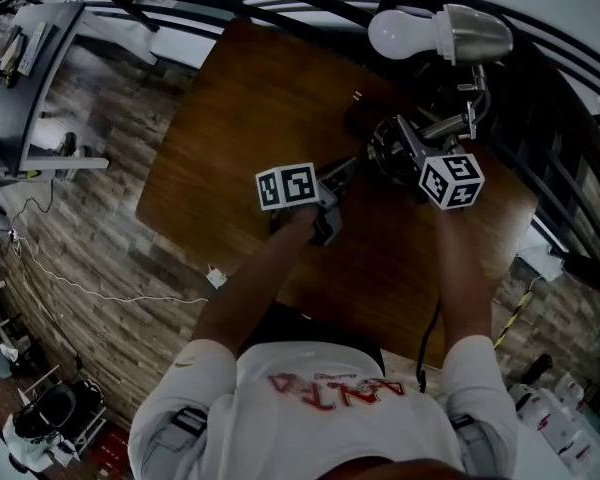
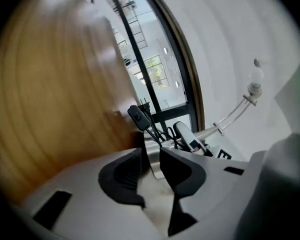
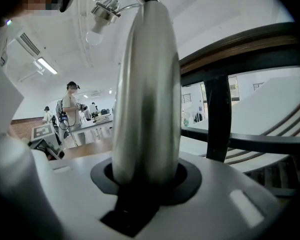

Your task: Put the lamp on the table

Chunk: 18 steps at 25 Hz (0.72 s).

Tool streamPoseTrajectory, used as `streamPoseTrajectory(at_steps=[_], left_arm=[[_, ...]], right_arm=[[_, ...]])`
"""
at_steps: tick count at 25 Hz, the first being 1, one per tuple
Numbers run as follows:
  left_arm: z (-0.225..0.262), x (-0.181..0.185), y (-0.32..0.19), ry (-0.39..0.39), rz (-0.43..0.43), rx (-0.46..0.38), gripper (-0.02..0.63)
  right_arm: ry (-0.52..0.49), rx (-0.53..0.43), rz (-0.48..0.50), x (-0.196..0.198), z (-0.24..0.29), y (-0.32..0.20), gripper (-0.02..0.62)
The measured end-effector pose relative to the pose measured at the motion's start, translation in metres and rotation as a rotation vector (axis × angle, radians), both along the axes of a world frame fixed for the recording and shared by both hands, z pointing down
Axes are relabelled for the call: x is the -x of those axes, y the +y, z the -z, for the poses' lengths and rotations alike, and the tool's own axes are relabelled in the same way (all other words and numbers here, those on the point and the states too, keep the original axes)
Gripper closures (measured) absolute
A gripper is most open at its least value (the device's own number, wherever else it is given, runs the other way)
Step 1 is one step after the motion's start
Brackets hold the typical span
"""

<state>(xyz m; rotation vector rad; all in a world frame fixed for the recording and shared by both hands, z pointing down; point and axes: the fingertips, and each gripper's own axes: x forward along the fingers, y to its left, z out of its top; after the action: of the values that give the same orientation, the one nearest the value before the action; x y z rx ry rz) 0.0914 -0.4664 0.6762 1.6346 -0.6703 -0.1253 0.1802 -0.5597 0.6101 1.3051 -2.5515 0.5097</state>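
From the head view, the right tool (image 1: 392, 151) covers the lower end of the lamp (image 1: 475, 34). In the left gripper view the counter (image 2: 50, 94) smears into a brown blur, its edges cut off.

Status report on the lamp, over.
Right gripper shut on lamp. Left gripper astride its base edge, grip unclear. Lamp over table, cord bunched at base.

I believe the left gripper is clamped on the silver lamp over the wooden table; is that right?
Not quite: it is the right gripper that is clamped on the silver lamp over the wooden table, as the right gripper view shows. The left gripper has its jaws apart in its own view.
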Motion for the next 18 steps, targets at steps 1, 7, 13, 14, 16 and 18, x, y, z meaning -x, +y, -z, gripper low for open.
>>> streamPoseTrajectory(at_steps=[1,7,13,14,16,18], left_arm=[[-0.001,0.009,-0.001,-0.077,-0.009,-0.041,0.511],[0.014,0.036,0.002,-0.364,-0.07,-0.287,0.585],[0.031,0.03,0.02,-0.209,-0.118,-0.339,0.586],[0.032,0.032,0.023,-0.209,-0.122,-0.348,0.586],[0.034,0.038,0.027,-0.224,-0.124,-0.371,0.586],[0.036,0.045,0.029,-0.247,-0.124,-0.395,0.586]], right_arm=[[0.009,-0.002,0.001,0.001,-0.001,0.0,0.459],[0.064,-0.016,0.019,0.01,-0.005,0.004,0.459],[0.114,-0.055,0.043,0.012,-0.013,0.01,0.458],[0.122,-0.062,0.046,0.012,-0.013,0.011,0.457],[0.138,-0.075,0.05,0.015,-0.013,0.013,0.457],[0.151,-0.086,0.049,0.018,-0.014,0.014,0.457]])
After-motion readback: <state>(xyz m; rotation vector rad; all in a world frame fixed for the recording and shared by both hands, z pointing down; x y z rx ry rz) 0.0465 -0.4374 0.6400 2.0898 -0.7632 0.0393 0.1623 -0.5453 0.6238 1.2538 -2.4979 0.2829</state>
